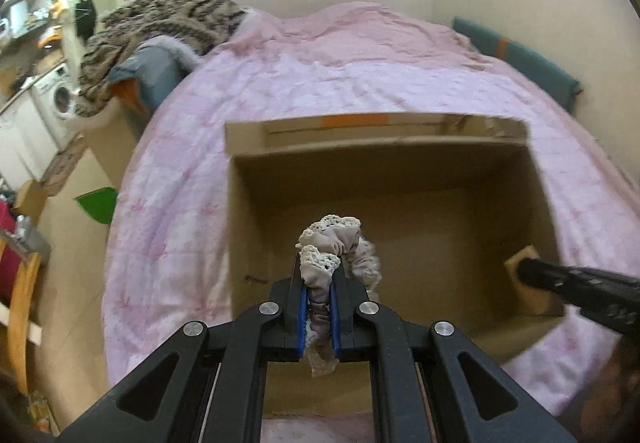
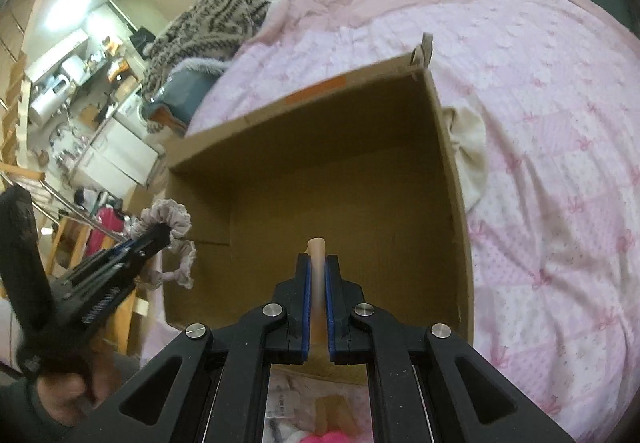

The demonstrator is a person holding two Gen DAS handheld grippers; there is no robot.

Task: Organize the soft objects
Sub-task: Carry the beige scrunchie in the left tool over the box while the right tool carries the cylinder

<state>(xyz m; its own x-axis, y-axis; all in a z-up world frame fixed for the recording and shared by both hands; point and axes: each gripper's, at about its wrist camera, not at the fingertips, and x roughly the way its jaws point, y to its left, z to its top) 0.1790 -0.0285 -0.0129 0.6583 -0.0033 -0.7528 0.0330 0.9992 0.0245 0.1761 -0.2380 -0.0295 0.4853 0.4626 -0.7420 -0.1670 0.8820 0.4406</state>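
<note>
The left gripper [image 1: 319,275] is clenched on a scrunchie [image 1: 340,243], grey-pink with cream lace; its lower end is hidden between the blue pads, and in the right wrist view the loop [image 2: 176,239] hangs just at the near left corner of the box, its far side cut by the gripper's fingers; the right gripper [image 2: 317,267] is clenched on a tan sponge [image 2: 318,263], thin and edge-on there, so its shape is hard to make out; from the left wrist view only one corner of the sponge [image 1: 520,261] shows past the blurred black finger tip, low against the box's right wall; both held things hang over the open box [image 1: 400,151], whose near rim is covered by the gripper bodies; a hand [image 2: 66,391] on the left gripper is dim and partly cut off at the frame's bottom left; beyond the box's right wall a cream cloth [image 2: 470,151] lies on the pink quilt [image 2: 552,171], half hidden by the cardboard; farther off a striped blanket [image 1: 160,31] is heaped at the bed's far left, and the kitchen behind it is too small and glared to read.
</note>
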